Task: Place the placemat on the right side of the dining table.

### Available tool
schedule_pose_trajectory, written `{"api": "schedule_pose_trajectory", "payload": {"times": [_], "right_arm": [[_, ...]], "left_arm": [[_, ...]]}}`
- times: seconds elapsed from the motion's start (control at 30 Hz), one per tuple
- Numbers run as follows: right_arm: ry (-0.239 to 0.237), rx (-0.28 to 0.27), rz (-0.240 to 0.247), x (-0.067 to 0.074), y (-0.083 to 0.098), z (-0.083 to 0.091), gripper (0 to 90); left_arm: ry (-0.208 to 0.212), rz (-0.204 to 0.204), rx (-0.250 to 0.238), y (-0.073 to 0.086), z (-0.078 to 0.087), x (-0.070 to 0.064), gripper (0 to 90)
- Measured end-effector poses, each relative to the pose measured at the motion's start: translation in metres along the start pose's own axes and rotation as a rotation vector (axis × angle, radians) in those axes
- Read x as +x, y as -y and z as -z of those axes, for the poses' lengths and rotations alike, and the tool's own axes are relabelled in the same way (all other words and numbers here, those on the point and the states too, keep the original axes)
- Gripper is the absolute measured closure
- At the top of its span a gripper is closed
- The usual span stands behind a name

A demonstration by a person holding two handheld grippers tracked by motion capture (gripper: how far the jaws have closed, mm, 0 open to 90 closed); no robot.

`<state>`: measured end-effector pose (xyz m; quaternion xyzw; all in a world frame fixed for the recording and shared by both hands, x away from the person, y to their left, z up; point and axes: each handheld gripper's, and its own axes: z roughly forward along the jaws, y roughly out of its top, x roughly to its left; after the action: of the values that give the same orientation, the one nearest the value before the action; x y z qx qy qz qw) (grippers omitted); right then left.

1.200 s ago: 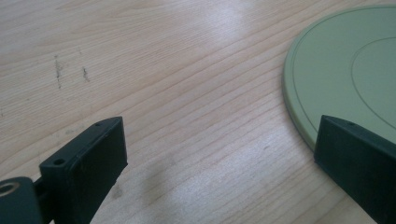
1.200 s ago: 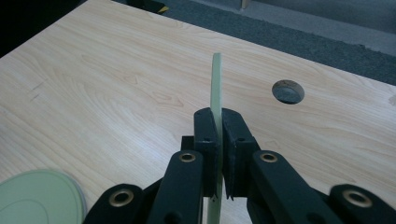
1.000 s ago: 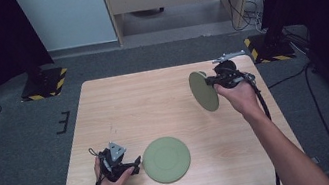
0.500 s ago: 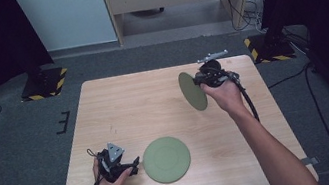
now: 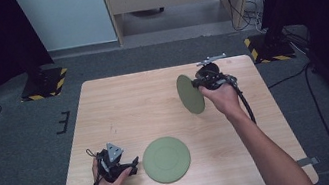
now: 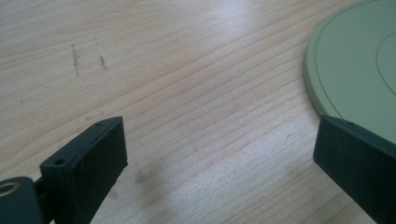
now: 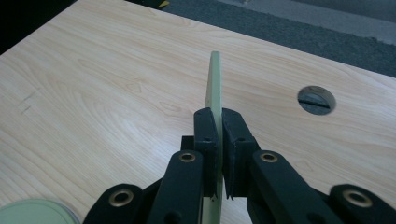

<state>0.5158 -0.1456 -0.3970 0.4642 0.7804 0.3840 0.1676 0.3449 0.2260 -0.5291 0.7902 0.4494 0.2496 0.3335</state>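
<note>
From above, my right gripper (image 5: 200,82) holds one green plate (image 5: 190,94) on edge over the far right of the wooden worktop (image 5: 143,101), while my left gripper (image 5: 126,165) rests near the front beside a second green plate (image 5: 166,159) lying flat. Along my left gripper, the jaws stand spread over bare wood, the flat plate just beside one. Along my right gripper, the jaws pinch the raised plate's rim
</note>
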Motion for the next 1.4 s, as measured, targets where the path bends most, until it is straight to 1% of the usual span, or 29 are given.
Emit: {"api": "schedule_pose_trajectory", "payload": {"times": [0.13,0.3,0.47,0.7,0.9,0.97,1.07,1.3,1.4], "right_arm": [[0.022,0.002,-0.016,-0.015,0.004,0.004,86.3],[0.037,0.0,-0.046,-0.033,0.007,0.007,86.3],[0.055,-0.003,-0.067,-0.048,0.013,0.012,86.3],[0.072,-0.002,-0.111,-0.071,0.028,0.019,86.3],[0.084,-0.002,-0.154,-0.091,0.043,0.023,86.3],[0.083,-0.005,-0.173,-0.097,0.048,0.024,86.3],[0.089,-0.002,-0.189,-0.104,0.054,0.025,86.3],[0.097,0.007,-0.207,-0.119,0.067,0.025,86.2],[0.098,0.011,-0.223,-0.128,0.073,0.023,86.2]], "left_arm": [[-0.001,-0.002,0.001,0.0,-0.001,-0.001,2.2],[-0.003,-0.001,0.004,0.0,-0.002,0.0,2.3],[-0.012,0.015,0.001,0.001,-0.001,0.004,2.4],[-0.019,0.039,-0.003,0.001,0.0,0.009,2.4],[-0.022,0.033,0.002,0.002,0.0,0.009,2.5],[-0.024,0.032,0.003,0.002,-0.001,0.008,2.5],[-0.023,0.03,0.004,0.002,-0.001,0.008,2.5],[-0.024,0.033,0.007,0.004,0.001,0.009,2.6],[-0.036,0.041,0.014,0.005,0.002,0.011,2.9]]}}
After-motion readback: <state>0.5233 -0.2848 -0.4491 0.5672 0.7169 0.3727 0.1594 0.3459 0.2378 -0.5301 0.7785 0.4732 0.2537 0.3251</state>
